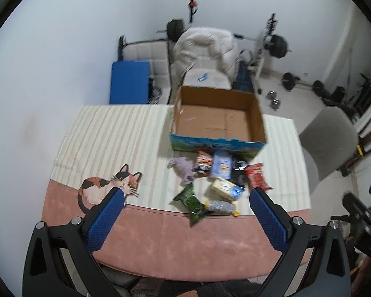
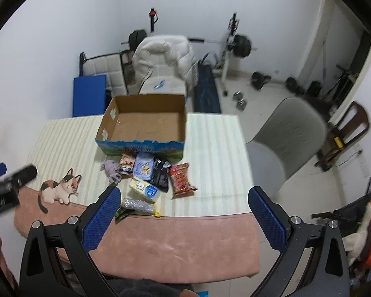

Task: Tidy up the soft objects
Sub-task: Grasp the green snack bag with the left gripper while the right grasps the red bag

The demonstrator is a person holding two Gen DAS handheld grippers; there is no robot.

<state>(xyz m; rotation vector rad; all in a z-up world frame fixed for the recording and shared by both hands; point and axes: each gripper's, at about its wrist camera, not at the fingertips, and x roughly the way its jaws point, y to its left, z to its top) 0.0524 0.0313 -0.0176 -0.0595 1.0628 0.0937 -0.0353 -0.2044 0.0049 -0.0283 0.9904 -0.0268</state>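
An open, empty cardboard box point(image 1: 217, 121) point(image 2: 146, 121) stands on the table's far side. In front of it lies a pile of soft packs: a grey plush toy point(image 1: 184, 169) point(image 2: 111, 169), a green packet point(image 1: 191, 203), a red snack bag point(image 1: 257, 175) point(image 2: 181, 179), a yellow-blue tissue pack point(image 1: 226, 188) point(image 2: 144, 188), a light-blue pack point(image 1: 221, 164) point(image 2: 143, 165), a black pack point(image 2: 160, 174) and a silver packet point(image 1: 220, 205) point(image 2: 137, 205). My left gripper point(image 1: 186, 195) and right gripper point(image 2: 184, 193) are both open and empty, held high above the table's near edge.
The table point(image 1: 160, 235) has a striped cloth with a cat picture point(image 1: 106, 185) point(image 2: 59, 189) and a pink band. A grey chair point(image 2: 289, 133) stands to the right. Weights, a bench and a white armchair point(image 1: 205, 49) stand behind the table.
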